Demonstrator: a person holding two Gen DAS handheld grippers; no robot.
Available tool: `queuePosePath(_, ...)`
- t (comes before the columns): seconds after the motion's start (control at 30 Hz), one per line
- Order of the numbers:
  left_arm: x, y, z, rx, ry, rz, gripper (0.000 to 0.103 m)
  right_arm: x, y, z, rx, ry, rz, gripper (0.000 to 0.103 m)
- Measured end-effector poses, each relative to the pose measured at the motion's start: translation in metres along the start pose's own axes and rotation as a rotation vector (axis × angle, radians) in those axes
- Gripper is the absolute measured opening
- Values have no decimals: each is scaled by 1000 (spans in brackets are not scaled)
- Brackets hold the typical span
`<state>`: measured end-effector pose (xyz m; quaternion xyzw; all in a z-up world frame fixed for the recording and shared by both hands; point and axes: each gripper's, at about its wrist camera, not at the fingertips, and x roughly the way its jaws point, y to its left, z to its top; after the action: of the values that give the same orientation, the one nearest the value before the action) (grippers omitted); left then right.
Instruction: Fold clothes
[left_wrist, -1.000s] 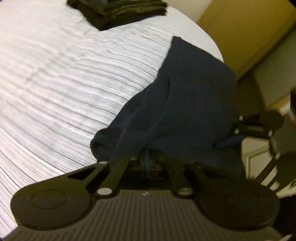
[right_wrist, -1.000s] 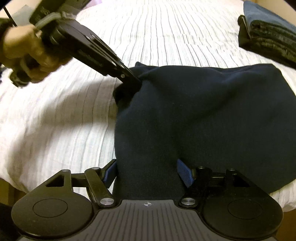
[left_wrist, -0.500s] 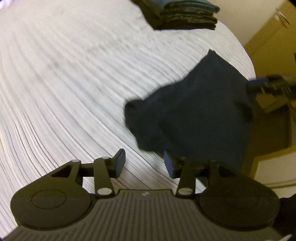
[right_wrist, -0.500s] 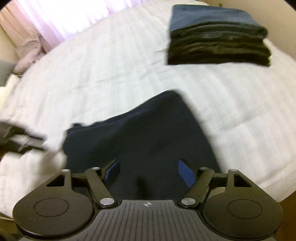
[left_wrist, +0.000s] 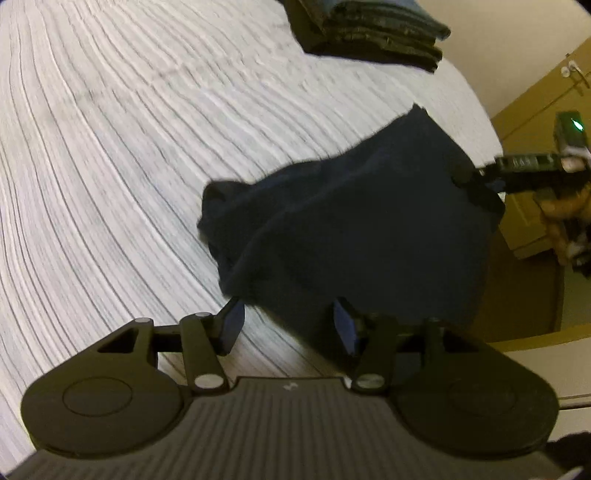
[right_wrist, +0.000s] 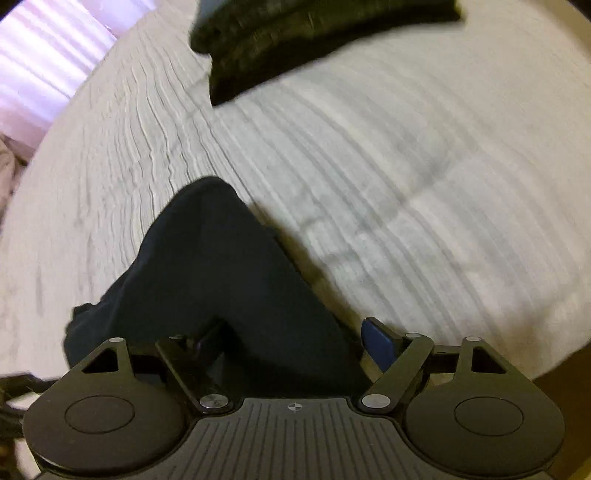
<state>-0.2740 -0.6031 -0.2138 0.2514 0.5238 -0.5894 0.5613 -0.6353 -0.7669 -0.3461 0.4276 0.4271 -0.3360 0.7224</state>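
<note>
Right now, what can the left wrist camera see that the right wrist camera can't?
Only the left wrist view shows a wooden door beside the bed and a hand holding the right tool at the dark garment's far edge. Only the right wrist view shows the bright pink curtain. Both show the dark garment, the white striped bedspread and the folded stack at the far side.

Two close, steeply downward wrist views, both over the dark garment (left_wrist: 354, 229) on the bed (right_wrist: 406, 177).
</note>
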Motion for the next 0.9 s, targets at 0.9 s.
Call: queuePosePath(0.9,10,-21,41,169,24,208,47,-17,-47,-86,463,-132,305,79)
